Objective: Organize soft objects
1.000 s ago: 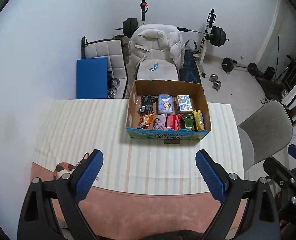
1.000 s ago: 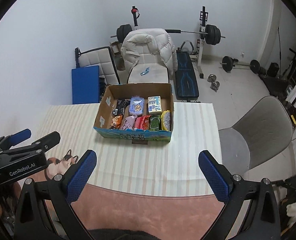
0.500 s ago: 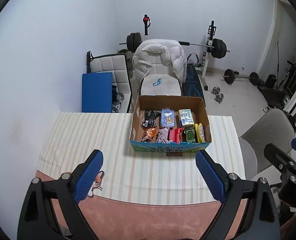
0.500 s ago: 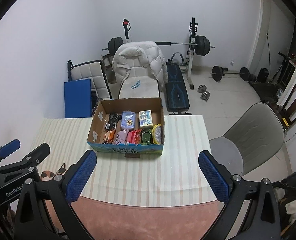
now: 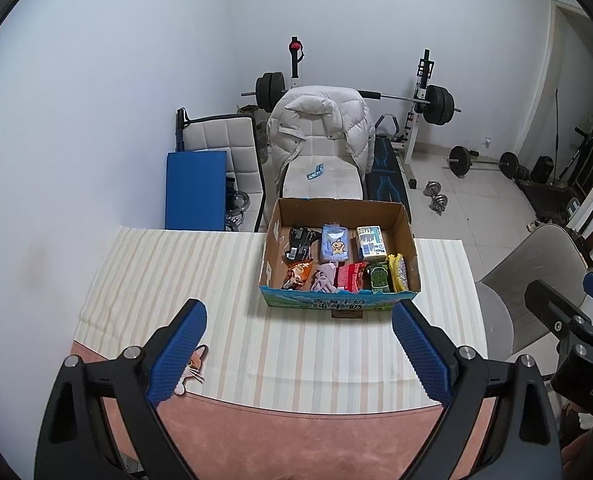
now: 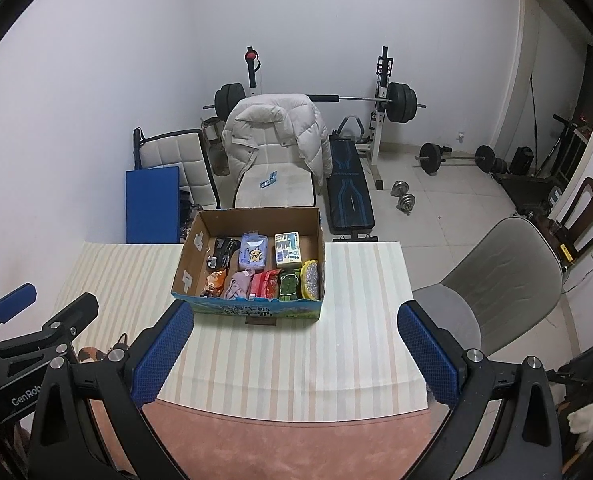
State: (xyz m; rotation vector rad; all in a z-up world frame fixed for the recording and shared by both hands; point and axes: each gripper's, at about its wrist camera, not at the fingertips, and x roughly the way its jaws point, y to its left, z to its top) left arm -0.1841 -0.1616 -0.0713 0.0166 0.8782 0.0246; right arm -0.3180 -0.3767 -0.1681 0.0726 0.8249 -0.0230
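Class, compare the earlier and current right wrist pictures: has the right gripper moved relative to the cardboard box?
Yes. The right gripper has pulled up and back: the cardboard box looks smaller, and more of the floor beyond the table shows.

One open cardboard box (image 5: pixel 338 305) stands on one table with a striped cloth (image 5: pixel 184 280). Inside it lie eight items: three in the far row, a black bundle (image 5: pixel 299 242), a blue packet with a star figure (image 5: pixel 335 243) and a white and blue carton (image 5: pixel 370 243); five in the near row, an orange snack bag (image 5: pixel 295 274), a mauve cloth (image 5: pixel 324 277), a red packet (image 5: pixel 350 276), a green packet (image 5: pixel 378 276) and a yellow-edged pouch (image 5: pixel 398 270). Two grey chairs, two white padded seats, one white puffer jacket (image 5: pixel 320 120), two barbells and two dumbbells stand around.
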